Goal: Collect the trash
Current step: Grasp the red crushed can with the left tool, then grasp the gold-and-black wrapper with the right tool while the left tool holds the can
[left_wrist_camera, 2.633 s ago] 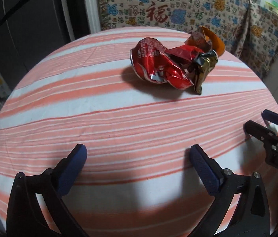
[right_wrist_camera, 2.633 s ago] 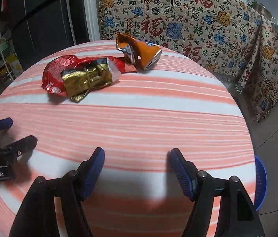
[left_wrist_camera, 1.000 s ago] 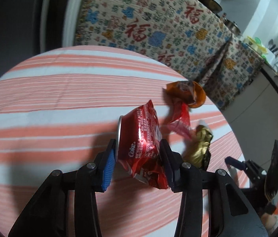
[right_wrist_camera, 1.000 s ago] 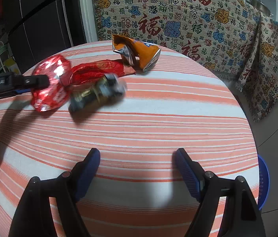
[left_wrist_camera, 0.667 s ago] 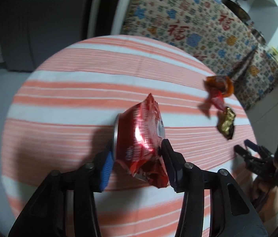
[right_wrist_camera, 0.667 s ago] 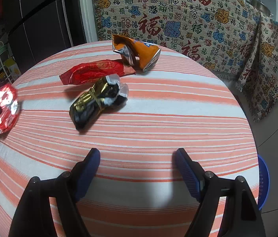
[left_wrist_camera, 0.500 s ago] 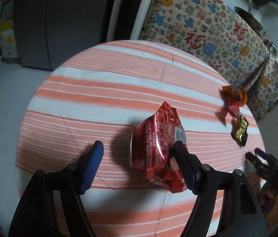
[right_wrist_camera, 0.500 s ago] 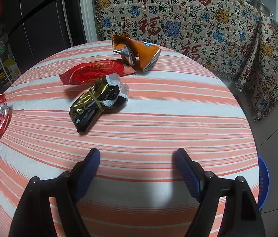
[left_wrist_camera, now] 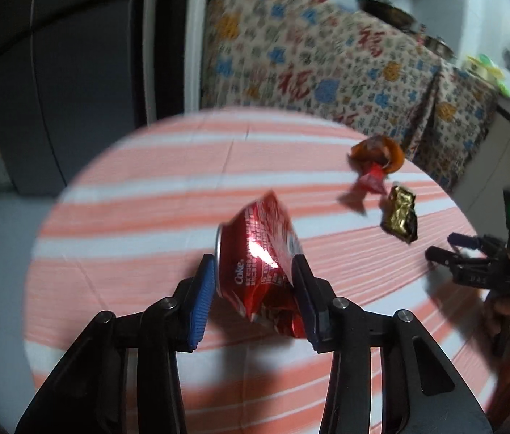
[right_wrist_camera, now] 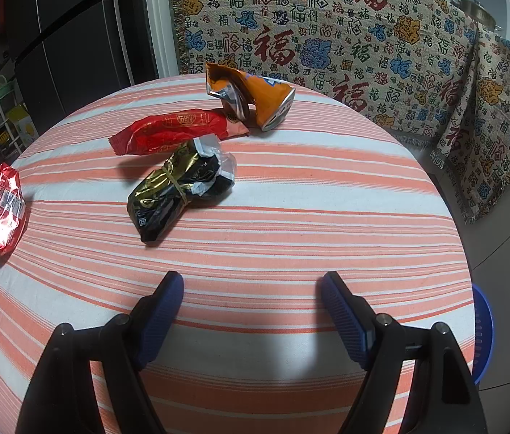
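the left gripper (left_wrist_camera: 253, 296) is clamped on the crushed coke can (left_wrist_camera: 260, 264). the right gripper (right_wrist_camera: 251, 311) gapes wide, holding nothing. the gold wrapper (right_wrist_camera: 178, 190) lies ahead of it, slightly left, long axis slanting

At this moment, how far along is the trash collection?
Nothing looks collected yet, and no bin is clearly visible. In hand: the left gripper has its jaws shut on the crushed Coke can. Left on the striped table: the orange can, the red wrapper and the gold-black packet. The right gripper is open and holds nothing.
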`<state>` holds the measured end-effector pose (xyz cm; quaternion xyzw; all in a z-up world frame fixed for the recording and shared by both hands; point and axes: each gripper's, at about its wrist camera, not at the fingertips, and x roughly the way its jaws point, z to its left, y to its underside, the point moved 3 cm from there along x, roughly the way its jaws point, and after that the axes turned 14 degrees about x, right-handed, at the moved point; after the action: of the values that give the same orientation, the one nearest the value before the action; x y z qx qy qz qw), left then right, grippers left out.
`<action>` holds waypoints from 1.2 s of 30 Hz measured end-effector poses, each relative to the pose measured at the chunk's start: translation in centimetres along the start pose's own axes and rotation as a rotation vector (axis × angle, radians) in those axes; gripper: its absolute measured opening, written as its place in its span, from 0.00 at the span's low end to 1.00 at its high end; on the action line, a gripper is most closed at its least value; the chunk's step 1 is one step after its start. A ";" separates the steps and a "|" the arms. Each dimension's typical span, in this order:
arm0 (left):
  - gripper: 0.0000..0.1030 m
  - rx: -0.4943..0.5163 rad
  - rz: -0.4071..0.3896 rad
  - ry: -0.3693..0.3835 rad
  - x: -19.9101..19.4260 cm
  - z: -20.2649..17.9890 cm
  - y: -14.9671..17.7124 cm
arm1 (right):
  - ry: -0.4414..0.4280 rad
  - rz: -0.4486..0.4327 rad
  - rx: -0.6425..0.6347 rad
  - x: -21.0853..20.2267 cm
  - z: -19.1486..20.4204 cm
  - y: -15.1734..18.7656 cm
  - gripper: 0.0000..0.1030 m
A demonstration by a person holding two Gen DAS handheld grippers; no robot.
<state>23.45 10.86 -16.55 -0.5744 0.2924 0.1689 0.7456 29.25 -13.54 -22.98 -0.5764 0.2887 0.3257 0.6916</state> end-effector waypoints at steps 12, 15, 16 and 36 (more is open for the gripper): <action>0.58 0.150 0.028 0.272 -0.1 -9.6 -1.0 | 0.000 0.000 0.001 0.0 0.0 0.0 0.79; 0.83 0.047 -0.005 0.296 -1.5 -7.3 -1.8 | 0.000 0.000 0.001 0.0 0.0 0.0 0.79; 0.96 0.030 -0.009 0.302 -2.0 -6.8 -1.6 | 0.000 0.000 0.001 0.0 0.0 0.0 0.79; 0.78 0.018 0.200 0.044 5.1 -5.3 1.8 | -0.022 -0.001 0.020 -0.1 -0.2 -0.3 0.79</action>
<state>25.03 5.85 -22.07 -0.5394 0.3661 0.2272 0.7234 29.40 -13.76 -22.79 -0.5660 0.2841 0.3287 0.7007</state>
